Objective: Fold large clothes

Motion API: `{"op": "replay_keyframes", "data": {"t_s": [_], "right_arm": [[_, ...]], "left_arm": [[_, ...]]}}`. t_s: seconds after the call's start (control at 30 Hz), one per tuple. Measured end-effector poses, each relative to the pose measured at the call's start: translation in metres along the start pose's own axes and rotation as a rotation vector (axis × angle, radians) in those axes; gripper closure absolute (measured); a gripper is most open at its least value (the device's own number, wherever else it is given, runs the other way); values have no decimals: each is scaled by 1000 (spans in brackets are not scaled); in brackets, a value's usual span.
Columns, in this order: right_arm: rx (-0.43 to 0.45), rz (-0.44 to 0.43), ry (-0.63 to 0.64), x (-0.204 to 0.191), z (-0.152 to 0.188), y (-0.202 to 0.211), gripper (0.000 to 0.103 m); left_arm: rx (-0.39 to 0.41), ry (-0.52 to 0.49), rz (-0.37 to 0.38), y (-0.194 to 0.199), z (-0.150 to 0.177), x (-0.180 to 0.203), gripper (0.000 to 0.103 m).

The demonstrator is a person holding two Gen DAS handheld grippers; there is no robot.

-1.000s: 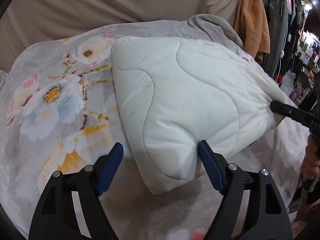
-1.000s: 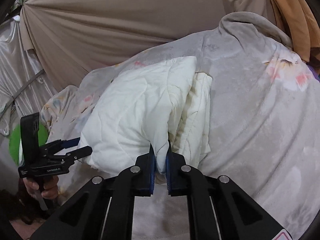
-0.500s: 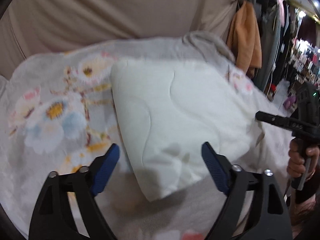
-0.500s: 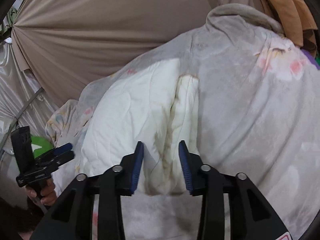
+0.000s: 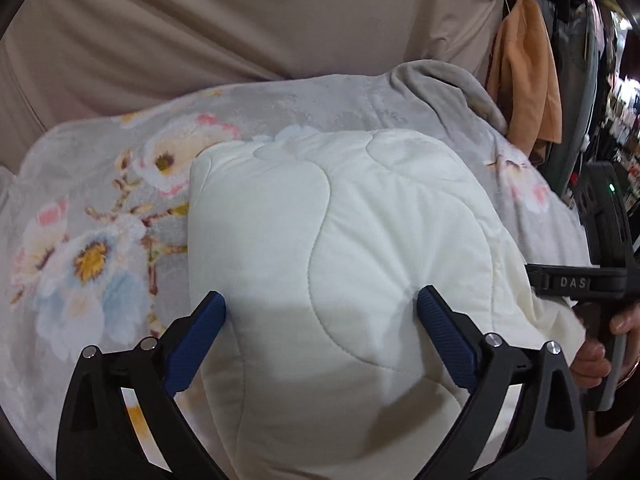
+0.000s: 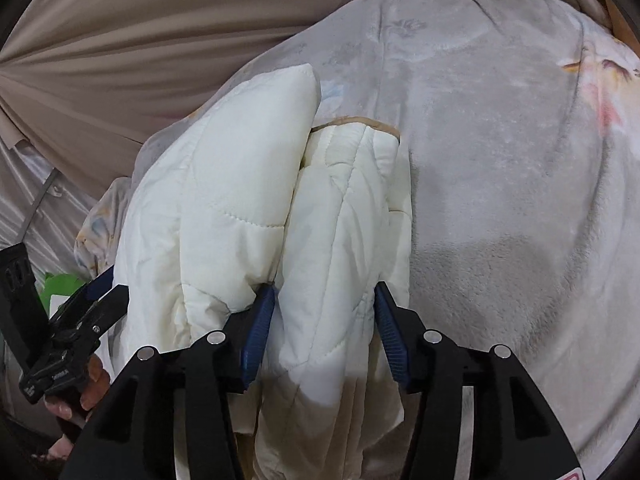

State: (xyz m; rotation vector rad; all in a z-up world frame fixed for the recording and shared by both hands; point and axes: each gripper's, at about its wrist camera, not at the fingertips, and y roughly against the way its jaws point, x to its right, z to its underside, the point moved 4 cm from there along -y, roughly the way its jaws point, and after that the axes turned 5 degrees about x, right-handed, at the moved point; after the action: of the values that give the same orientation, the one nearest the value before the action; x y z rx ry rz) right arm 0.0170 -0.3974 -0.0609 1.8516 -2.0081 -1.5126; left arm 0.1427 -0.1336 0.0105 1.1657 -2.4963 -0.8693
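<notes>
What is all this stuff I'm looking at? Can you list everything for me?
quilt: one, cream white, folded into a thick bundle, lying on the blanket
blanket: one, grey with pink, blue and yellow flowers, spread under the quilt
curtain: one, beige, hanging behind the blanket
orange garment: one, hanging at the right in the left view
green thing: one, at the far left in the right view, too hidden to name
left tongs: black with blue pads, opening, astride the quilt's near end
right tongs: black with blue pads, opening, a fold of the quilt between them
hand: one, on the right tongs' handle
</notes>
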Motion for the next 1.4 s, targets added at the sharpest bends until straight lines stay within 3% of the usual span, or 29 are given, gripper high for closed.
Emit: {"op": "replay_keyframes", "data": {"t_s": [0.17, 0.37, 0.6, 0.77, 0.9, 1.03, 1.1, 1.2, 1.4], "right_arm": [[-14, -72, -34, 10, 1, -11, 49], [14, -79, 0, 8, 8, -8, 49], [22, -78, 13, 7, 9, -9, 48], [21, -87, 13, 6, 8, -9, 48], [13, -110, 0, 8, 7, -11, 48], [-6, -144, -23, 9, 2, -15, 48], [-11, -166, -20, 5, -1, -15, 66], [18, -143, 21, -6, -5, -9, 83], [168, -90, 119, -39, -17, 27, 88]], "left_arm": [[18, -38, -41, -7, 2, 5, 5], [12, -29, -23, -1, 1, -3, 5], [9, 87, -8, 17, 7, -42, 5], [-93, 234, 132, 2, 20, -71, 5], [-174, 341, 294, -24, 26, -68, 5], [-166, 309, 259, -25, 19, -55, 5], [-153, 270, 245, -20, 12, -47, 6], [-114, 184, 202, -8, 3, -36, 19], [-15, 53, 146, 20, -20, -22, 41]]}}
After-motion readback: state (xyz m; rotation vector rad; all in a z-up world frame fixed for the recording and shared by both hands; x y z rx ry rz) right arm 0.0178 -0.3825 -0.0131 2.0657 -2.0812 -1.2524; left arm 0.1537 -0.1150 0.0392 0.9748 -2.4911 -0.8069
